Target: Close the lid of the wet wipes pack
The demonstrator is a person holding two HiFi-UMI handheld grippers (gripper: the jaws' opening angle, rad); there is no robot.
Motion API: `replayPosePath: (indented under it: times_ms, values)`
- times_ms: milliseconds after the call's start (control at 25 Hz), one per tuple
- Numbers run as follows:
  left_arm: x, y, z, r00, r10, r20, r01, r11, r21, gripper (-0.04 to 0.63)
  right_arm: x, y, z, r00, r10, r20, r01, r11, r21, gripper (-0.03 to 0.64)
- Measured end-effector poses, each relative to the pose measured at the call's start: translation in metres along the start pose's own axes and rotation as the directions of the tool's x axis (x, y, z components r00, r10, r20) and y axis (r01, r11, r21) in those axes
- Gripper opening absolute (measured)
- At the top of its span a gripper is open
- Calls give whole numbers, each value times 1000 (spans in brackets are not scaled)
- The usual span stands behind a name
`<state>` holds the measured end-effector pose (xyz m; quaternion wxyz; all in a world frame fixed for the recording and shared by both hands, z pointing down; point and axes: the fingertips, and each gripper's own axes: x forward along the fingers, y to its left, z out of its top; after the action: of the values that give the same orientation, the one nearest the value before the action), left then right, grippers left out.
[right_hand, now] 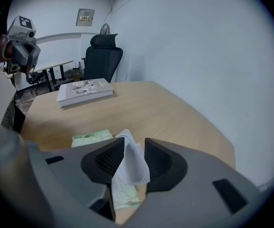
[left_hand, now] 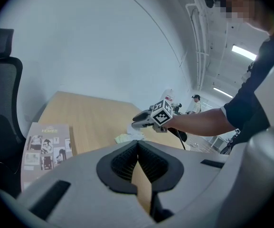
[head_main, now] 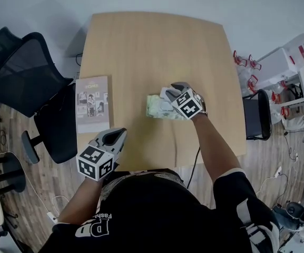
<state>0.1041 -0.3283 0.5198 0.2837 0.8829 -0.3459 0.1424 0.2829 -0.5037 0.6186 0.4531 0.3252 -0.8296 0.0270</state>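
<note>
The green wet wipes pack (head_main: 157,108) lies on the wooden table (head_main: 152,41), right of its middle. Its white lid (right_hand: 132,163) stands raised above the pack (right_hand: 91,137). My right gripper (head_main: 172,91) hovers over the pack's right end, pointing steeply down. In the right gripper view its jaws (right_hand: 134,144) are open, with the lid standing between the pads. My left gripper (head_main: 115,136) is held near the table's front edge, apart from the pack, and is shut (left_hand: 137,144) with nothing in it. From there I see the pack (left_hand: 125,137) and the right gripper (left_hand: 144,120) ahead.
A book (head_main: 92,103) lies at the table's left edge. Black office chairs (head_main: 25,73) stand left of the table and another black chair (head_main: 257,115) to its right. Shelves with red-marked items (head_main: 294,67) are at the far right.
</note>
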Motion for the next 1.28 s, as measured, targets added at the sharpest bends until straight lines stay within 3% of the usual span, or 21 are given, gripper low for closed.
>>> replayPosePath:
  times_ms: [360,640,960,1280]
  values:
    - [5,-11,6,999,-49,3,49,998,31,18,-31,19,0,999,-21,34,20,999,32,93]
    - [9,-17,6,998,-62,2,61,997,44,18,-41,42,-12,1000,-2,28,2,1000,1,42]
    - [12,-25,3,998,-59,1,58,997,42,18,-39,64,-23,1000,30,-2,-30,990,-135,35]
    - [12,-26,0,999,-30,10,30,999,25,18,-27,87,-41,991,109,-83,-128,952,-277,48]
